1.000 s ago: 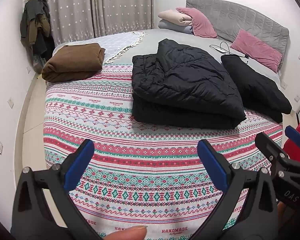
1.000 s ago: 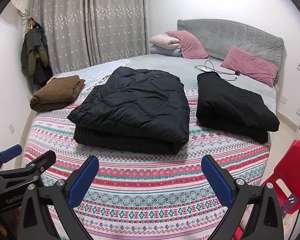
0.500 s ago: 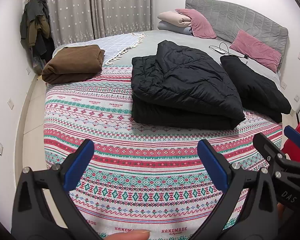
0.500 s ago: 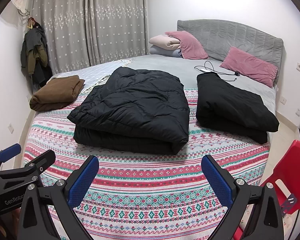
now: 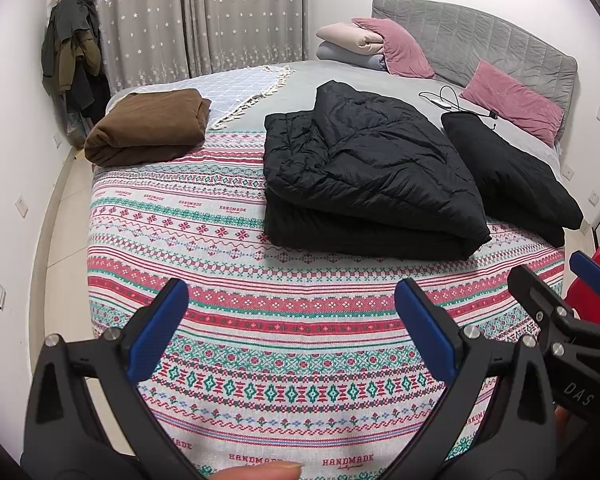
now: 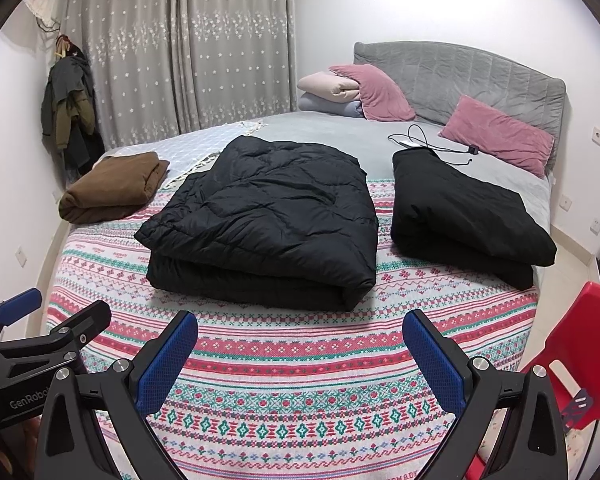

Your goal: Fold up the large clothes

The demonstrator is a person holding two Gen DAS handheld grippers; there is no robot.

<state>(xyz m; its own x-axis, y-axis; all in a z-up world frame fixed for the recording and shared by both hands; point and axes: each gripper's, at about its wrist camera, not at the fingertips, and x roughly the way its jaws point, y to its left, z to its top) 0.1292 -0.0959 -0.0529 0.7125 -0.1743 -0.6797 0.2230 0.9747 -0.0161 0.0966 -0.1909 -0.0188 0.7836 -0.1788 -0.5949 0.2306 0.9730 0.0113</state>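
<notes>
A black puffer jacket lies folded in the middle of the bed on a patterned blanket. A second folded black garment lies to its right, and a folded brown garment to its left. My left gripper is open and empty, held above the blanket's near part, short of the jacket. My right gripper is open and empty, likewise short of the jacket. Each gripper shows at the edge of the other's view.
Pink pillows and a stack of folded bedding rest against the grey headboard. A charger cable lies on the grey sheet. A red chair stands at the right of the bed. Coats hang by the curtain.
Both views have shifted only slightly; the grippers stay open and the clothes have not moved.
</notes>
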